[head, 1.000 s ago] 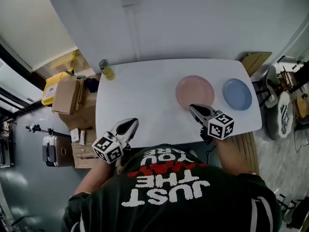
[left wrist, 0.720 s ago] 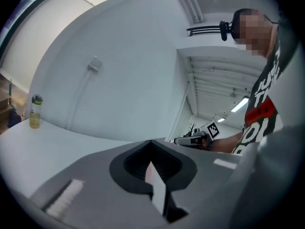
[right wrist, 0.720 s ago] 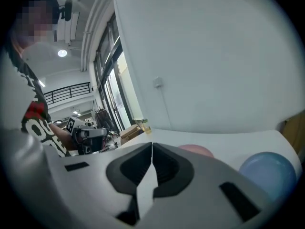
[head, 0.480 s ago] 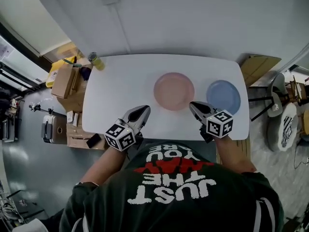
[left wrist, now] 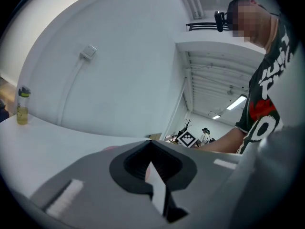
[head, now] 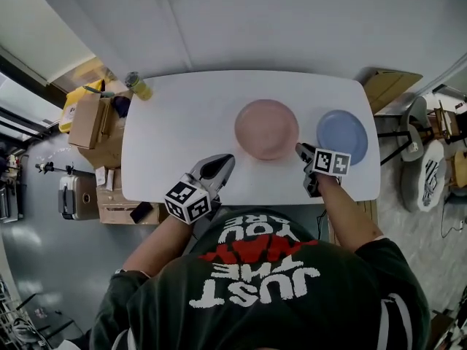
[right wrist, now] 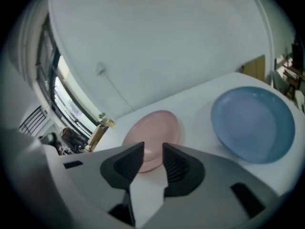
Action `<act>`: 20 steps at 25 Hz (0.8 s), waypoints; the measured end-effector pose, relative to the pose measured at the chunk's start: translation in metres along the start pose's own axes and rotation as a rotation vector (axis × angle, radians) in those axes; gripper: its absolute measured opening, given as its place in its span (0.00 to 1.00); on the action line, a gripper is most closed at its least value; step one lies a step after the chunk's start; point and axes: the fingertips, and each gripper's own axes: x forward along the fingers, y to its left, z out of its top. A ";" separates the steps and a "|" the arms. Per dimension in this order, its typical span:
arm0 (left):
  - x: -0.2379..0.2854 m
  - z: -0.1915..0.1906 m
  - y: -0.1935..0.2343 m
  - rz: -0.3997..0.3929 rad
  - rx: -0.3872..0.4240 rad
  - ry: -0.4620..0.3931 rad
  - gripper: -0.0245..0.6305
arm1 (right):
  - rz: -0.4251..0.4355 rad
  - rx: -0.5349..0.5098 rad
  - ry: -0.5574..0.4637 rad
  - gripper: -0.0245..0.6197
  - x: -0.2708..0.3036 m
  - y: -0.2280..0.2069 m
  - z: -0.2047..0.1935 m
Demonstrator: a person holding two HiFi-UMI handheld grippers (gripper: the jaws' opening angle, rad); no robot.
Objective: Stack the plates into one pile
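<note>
A pink plate [head: 266, 128] and a blue plate [head: 341, 135] lie side by side on the white table [head: 182, 130], pink to the left. My right gripper [head: 301, 150] points down at the table's near edge, between the two plates. Its jaws have just been opening and stand slightly open with nothing between them. In the right gripper view [right wrist: 152, 151] the pink plate [right wrist: 155, 130] is straight ahead and the blue plate [right wrist: 252, 123] off to the right. My left gripper [head: 221, 164] hovers near the pink plate's front left, tips together [left wrist: 151, 142], empty.
A yellow bottle [head: 139, 86] stands at the table's far left corner. Cardboard boxes [head: 91, 119] and a case sit on the floor to the left. A chair [head: 427, 173] and a cardboard sheet [head: 383, 82] are off the table's right end.
My right gripper has dropped and tilted down towards the table between the plates, and its jaws have parted. My left gripper has shifted right towards the pink plate.
</note>
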 end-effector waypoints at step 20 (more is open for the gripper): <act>-0.027 -0.029 0.026 0.042 -0.074 0.066 0.05 | -0.060 0.475 0.206 0.10 0.090 -0.046 -0.042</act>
